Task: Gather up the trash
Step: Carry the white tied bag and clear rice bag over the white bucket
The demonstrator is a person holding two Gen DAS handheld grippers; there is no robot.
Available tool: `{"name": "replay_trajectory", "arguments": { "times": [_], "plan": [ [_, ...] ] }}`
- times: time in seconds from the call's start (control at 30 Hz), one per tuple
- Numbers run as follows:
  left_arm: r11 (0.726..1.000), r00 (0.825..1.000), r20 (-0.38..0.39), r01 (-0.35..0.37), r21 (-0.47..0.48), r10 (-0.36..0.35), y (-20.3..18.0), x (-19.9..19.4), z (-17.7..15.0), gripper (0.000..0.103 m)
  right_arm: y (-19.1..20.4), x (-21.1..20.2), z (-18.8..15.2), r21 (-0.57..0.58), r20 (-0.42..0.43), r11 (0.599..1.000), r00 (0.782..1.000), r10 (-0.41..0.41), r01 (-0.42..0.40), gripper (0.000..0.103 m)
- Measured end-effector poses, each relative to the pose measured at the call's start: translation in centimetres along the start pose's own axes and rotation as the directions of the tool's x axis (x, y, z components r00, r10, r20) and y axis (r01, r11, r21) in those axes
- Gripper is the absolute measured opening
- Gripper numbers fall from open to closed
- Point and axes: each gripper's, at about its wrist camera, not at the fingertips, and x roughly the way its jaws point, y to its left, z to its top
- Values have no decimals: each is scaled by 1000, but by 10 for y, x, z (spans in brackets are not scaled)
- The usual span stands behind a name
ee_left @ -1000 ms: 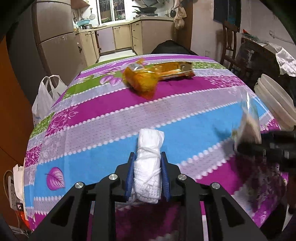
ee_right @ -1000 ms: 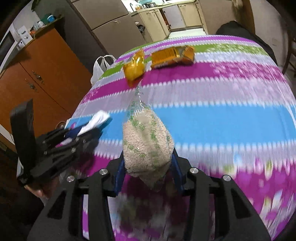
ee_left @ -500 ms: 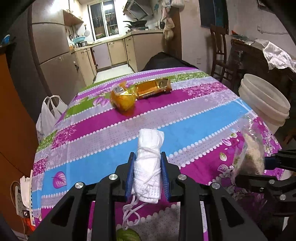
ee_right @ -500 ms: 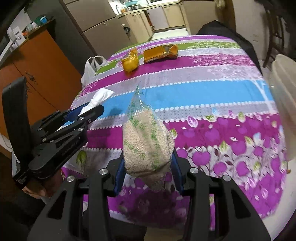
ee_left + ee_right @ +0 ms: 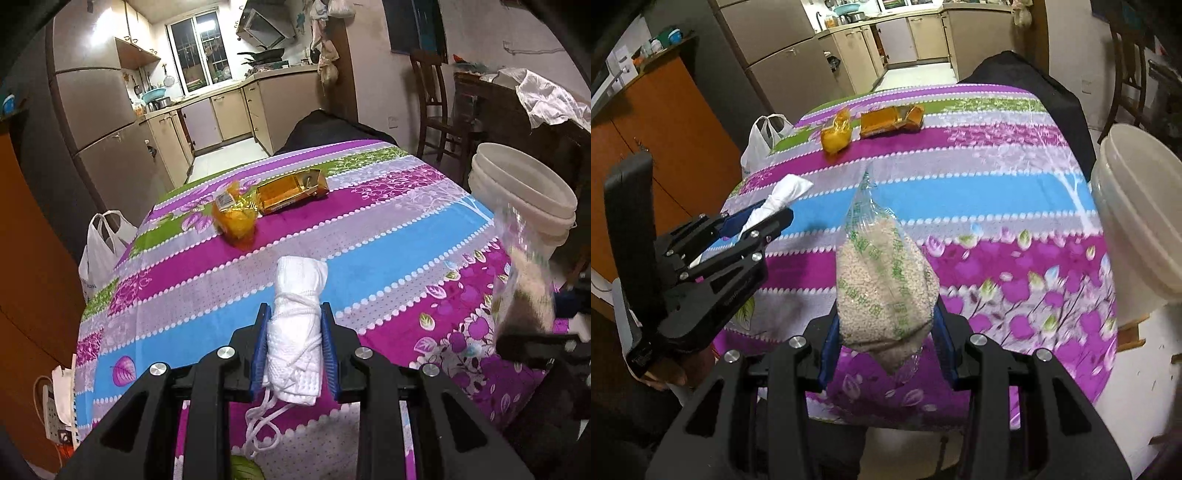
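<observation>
My left gripper (image 5: 294,339) is shut on a rolled white cloth bundle (image 5: 297,321) tied with string, held above the near edge of the table (image 5: 388,236). My right gripper (image 5: 884,332) is shut on a clear plastic bag of pale grains (image 5: 882,280), lifted off the floral tablecloth. In the right wrist view the left gripper (image 5: 753,221) shows at the left with the white bundle (image 5: 786,192) in it. The grain bag (image 5: 528,277) appears blurred at the right of the left wrist view. Far on the table lie an orange crumpled wrapper (image 5: 236,218) and a golden flat packet (image 5: 291,192).
A stack of white plastic buckets (image 5: 524,195) stands beside the table's right edge, also seen as the white bucket (image 5: 1137,221). A white plastic bag (image 5: 103,243) hangs off the table's left side. A dark covered chair (image 5: 332,129) sits at the far end; an orange cabinet (image 5: 665,140) stands left.
Both grippers have pulled back and risen from the table with their loads, so more of the table's near edge and the white buckets have come into view. Both grips are unchanged.
</observation>
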Motion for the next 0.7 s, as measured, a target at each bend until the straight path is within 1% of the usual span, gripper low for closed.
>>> {"name": "replay_trajectory", "arguments": {
  "times": [0.23,0.47,0.57,0.7],
  "plan": [
    [1000,1000,-10,-22,20,22,-4,13,22,28,-14,7,26,-17,-36,1000,999,2,-3,42],
    [999,999,-26,-18,41,19,-13,28,39,28,-16,13,47,-65,-69,998,998,-9,5,42],
    [998,1000,-27,-15,60,16,-18,33,49,28,-21,14,55,-67,-83,998,997,-9,3,42],
    [996,1000,-29,-8,92,11,-25,39,60,28,-32,12,65,-69,-91,997,995,-29,22,42]
  ]
}}
